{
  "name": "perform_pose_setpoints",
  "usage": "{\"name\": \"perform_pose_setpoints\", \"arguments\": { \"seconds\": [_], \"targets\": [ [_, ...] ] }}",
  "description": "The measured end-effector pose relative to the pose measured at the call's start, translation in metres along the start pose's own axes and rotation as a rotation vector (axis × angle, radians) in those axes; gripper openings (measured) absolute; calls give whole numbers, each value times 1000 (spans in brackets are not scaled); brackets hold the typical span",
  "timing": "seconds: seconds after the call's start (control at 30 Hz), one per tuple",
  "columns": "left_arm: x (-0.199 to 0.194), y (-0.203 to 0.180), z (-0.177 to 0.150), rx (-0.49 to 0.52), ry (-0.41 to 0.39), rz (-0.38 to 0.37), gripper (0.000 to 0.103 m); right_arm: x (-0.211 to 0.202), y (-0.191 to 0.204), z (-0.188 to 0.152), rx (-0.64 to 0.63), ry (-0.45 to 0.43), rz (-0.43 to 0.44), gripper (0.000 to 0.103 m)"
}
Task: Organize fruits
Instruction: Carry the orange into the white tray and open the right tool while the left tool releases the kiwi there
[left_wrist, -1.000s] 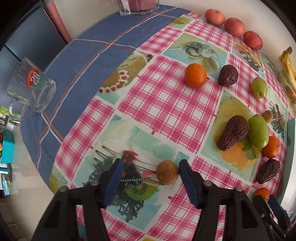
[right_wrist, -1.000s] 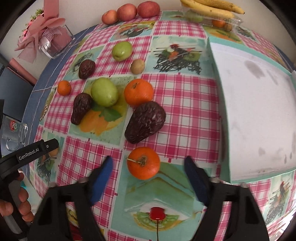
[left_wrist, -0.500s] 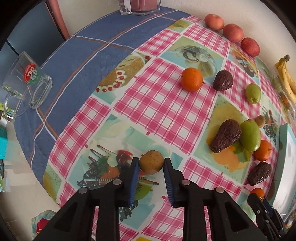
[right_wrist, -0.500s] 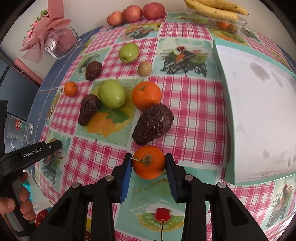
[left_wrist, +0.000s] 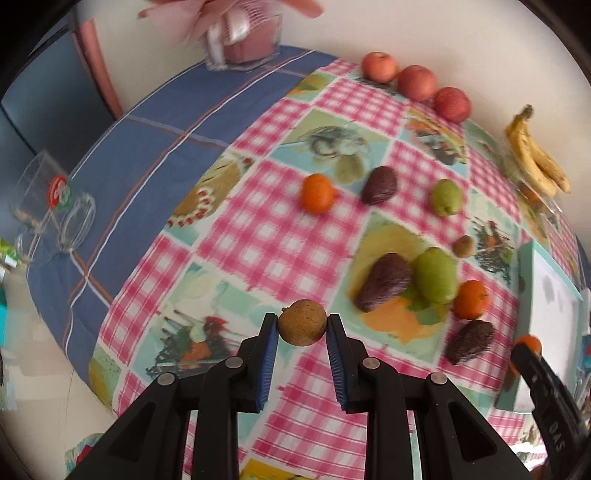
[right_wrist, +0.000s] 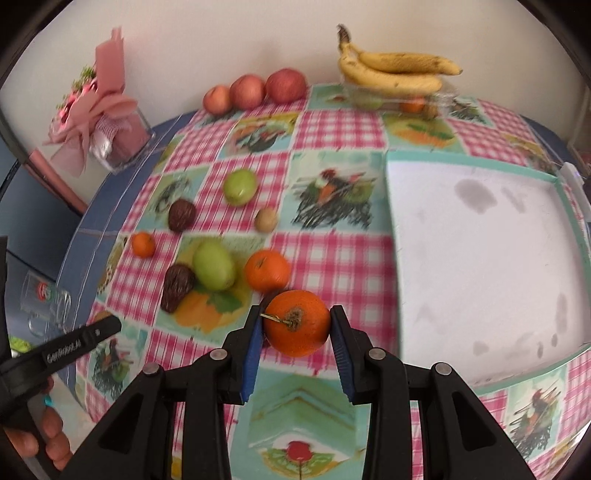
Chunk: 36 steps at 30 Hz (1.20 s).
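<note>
— Brown, that little round fruit (left_wrist: 302, 322) in the left gripper (left_wrist: 301, 325)?
— Yes, pinched between both pads, clear of the tablecloth (left_wrist: 258, 236).
— And the right gripper (right_wrist: 296, 326)?
— Clamped on an orange (right_wrist: 297, 322), stem facing us, beside the white tray (right_wrist: 480, 266), likely bound there.

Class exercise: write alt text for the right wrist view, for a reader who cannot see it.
The right gripper holds an orange between its blue pads, above a checked tablecloth. Behind it lie avocados, green fruits and more oranges; a white tray sits to the right, with apples and bananas by the wall.
</note>
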<state>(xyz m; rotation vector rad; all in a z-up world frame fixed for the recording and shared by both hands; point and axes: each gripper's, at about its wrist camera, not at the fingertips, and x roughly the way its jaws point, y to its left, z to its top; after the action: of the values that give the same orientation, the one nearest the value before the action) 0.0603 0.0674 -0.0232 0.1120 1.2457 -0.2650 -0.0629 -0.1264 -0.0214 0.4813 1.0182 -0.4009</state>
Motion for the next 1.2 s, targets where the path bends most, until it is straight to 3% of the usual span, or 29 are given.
{"name": "perform_pose_setpoints", "arguments": {
  "seconds": [0.6, 0.87, 1.2],
  "targets": [
    [-36, -158, 30, 296, -90, -88, 28, -26, -90, 45, 245, -136, -151, 37],
    [-19, -222, 28, 414, -84, -128, 28, -27, -144, 52, 375, -162, -187, 37],
    [14, -293, 17, 544, -55, -187, 28, -16, -190, 62, 443, -161, -238, 37]
  ]
}}
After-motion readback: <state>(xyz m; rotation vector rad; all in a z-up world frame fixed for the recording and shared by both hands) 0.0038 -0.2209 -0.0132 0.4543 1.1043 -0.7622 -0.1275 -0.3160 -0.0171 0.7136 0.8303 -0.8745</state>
